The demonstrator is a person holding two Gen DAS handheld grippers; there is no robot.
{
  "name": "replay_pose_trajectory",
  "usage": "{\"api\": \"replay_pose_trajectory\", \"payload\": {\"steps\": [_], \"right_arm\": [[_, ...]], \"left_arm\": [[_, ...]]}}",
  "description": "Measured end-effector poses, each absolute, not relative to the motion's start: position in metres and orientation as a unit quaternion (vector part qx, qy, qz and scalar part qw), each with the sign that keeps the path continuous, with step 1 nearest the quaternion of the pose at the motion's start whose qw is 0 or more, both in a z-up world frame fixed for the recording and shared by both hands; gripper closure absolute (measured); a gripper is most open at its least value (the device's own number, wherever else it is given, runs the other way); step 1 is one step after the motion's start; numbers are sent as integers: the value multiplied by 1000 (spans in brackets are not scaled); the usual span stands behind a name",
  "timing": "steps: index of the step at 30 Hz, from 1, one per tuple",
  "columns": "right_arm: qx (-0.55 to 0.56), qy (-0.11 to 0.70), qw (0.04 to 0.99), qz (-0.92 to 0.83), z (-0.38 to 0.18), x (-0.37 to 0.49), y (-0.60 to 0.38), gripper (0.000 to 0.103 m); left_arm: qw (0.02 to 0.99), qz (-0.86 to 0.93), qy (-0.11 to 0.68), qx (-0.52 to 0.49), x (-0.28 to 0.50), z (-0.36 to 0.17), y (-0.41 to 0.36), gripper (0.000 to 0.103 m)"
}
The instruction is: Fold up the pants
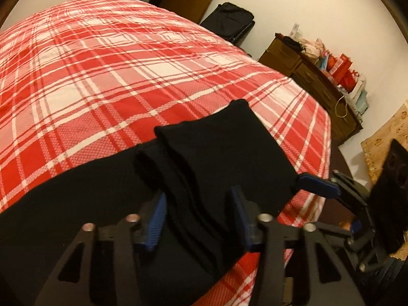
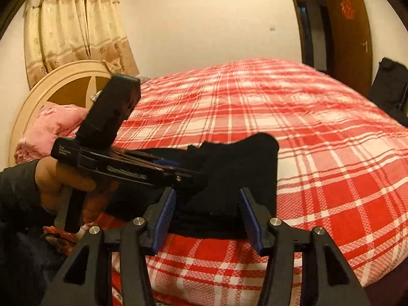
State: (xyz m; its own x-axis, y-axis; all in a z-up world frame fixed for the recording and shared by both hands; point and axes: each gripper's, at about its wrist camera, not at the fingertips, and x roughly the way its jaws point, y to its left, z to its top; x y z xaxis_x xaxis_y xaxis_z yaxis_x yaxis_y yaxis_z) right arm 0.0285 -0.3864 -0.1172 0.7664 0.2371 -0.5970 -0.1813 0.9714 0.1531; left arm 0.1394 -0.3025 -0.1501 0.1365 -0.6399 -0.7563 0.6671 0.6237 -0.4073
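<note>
Black pants (image 1: 216, 153) lie on the red plaid bedcover (image 1: 114, 76) near its front right corner, with a folded layer doubled over on top. My left gripper (image 1: 199, 216) is shut on this fold; the cloth fills the gap between its blue pads and wrinkles there. In the right wrist view the left gripper (image 2: 168, 164) reaches in from the left, held by a person's hand (image 2: 58, 178). My right gripper (image 2: 207, 214) stands open, its pads on either side of the pants (image 2: 242, 168) with small gaps. One of its blue fingers (image 1: 318, 185) touches the fold's right corner.
The bed edge drops off just right of the pants. A wooden dresser (image 1: 318, 89) with bags on top and a black suitcase (image 1: 229, 20) stand along the wall. A cream headboard (image 2: 63, 81), a pink blanket (image 2: 51, 125) and a curtain (image 2: 71, 25) are at the bed's head.
</note>
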Motion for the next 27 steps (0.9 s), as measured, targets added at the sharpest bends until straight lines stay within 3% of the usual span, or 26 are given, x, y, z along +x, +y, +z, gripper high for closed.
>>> {"api": "replay_pose_trajectory", "payload": {"steps": [2, 3, 4, 9, 27], "right_arm": [[52, 312, 943, 108, -116, 27, -389, 49], [59, 303, 945, 105, -115, 25, -392, 49], [65, 295, 948, 100, -113, 23, -396, 49], [104, 267, 956, 67, -108, 23, -416, 39], [124, 299, 944, 63, -121, 29, -421, 39]], "left_arm": [[756, -428, 495, 16, 140, -150, -302, 75], [757, -426, 495, 14, 140, -149, -300, 87], [757, -427, 494, 11, 141, -147, -299, 91], [758, -447, 474, 11, 131, -129, -290, 92], [798, -423, 429, 9, 119, -95, -232, 92]]}}
